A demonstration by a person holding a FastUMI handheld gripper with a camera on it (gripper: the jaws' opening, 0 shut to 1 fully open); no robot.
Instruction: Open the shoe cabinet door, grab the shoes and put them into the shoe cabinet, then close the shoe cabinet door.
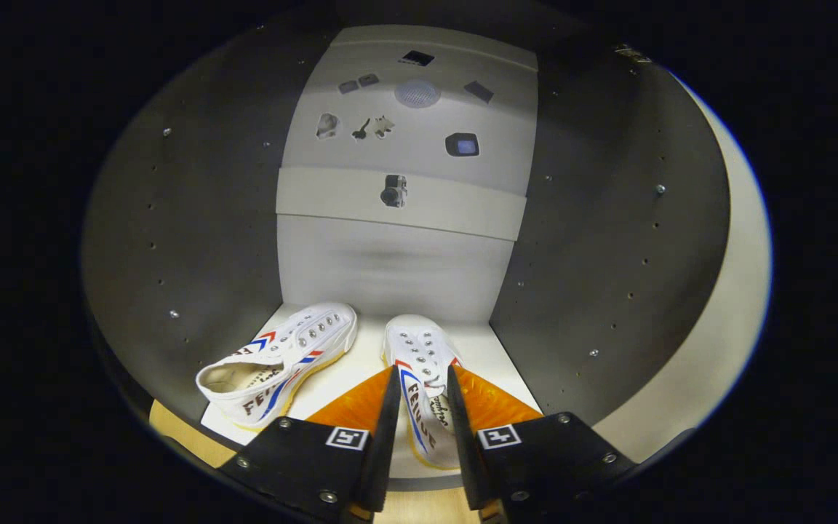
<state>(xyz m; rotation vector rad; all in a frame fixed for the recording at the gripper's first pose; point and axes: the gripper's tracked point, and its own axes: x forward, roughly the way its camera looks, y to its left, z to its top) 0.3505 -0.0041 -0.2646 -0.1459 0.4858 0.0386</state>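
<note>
Item 1, tongs [423,397]: black bodies with orange fingers [357,404], nearest the lens, closed narrowly on the right shoe [421,378], one finger pressing each side of its upper. The grip looked suited to lowering it flat, toe inward.

Item 2, right shoe: white canvas sneaker, held inside the shoe cabinet [593,240], at or just above the white shelf [495,356]; contact could not be told.

Item 3, left shoe [284,356]: matching sneaker, resting on the shelf just beside the first, toe toward the back panel [390,262].

Item 4, cabinet: dark side walls, door evidently open. Placement appeared nearly complete; release and closing remained.
</note>
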